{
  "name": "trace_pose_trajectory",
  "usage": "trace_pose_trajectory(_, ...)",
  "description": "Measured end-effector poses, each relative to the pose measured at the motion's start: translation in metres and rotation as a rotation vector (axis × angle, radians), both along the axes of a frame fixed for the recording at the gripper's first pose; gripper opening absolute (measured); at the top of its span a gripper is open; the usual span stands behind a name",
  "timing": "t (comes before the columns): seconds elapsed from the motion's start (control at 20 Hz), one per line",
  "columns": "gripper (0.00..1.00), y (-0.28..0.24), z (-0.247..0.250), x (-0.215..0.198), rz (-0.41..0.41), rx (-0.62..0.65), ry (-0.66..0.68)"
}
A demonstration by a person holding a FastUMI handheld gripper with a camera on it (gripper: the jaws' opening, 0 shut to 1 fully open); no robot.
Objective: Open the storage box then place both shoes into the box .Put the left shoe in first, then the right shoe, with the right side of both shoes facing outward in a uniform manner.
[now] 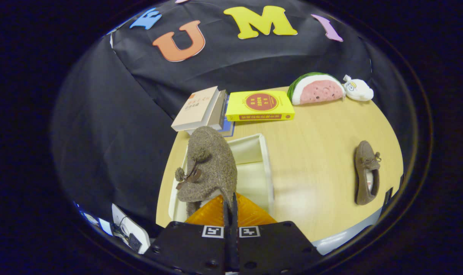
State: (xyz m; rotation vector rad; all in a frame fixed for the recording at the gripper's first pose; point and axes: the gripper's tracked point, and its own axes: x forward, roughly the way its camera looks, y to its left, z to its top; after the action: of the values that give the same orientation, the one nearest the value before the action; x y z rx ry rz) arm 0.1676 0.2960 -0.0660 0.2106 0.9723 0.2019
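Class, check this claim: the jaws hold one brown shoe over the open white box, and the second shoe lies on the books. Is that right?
Not quite. The gripper view shows the second shoe lying on the bare wooden table, apart from the books. The rest stands: the gripper jaws hold one brown shoe over the open white box.

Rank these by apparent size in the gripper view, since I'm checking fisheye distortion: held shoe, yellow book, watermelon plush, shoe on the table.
1. Held shoe, inflated by nearness, gripper shut on it.
2. Yellow book and watermelon plush, too alike to rank.
3. Shoe on the table.

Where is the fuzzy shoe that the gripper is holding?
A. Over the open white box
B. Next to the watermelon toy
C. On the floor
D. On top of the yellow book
A: the gripper pinches the fuzzy shoe above the open white box, far from the yellow book.
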Motion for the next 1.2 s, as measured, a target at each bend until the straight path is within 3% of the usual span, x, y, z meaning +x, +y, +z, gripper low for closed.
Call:
trace_pose_trajectory(0.4,0.00,0.041,-0.102,0.007,-0.053,-0.034,0.141)
trace_pose_trajectory(0.8,0.00,0.052,-0.128,0.009,-0.034,-0.130,0.151)
trace_pose_trajectory(0.9,0.06,0.056,-0.125,0.005,-0.007,-0.119,0.129)
trace_pose_trajectory(1.1,0.49,0.047,-0.082,-0.008,0.042,-0.116,0.055)
trace_pose_trajectory(1.15,0.52,0.043,-0.068,-0.010,0.054,-0.114,0.032)
trace_pose_trajectory(1.2,0.62,0.037,-0.052,-0.012,0.065,-0.117,0.000)
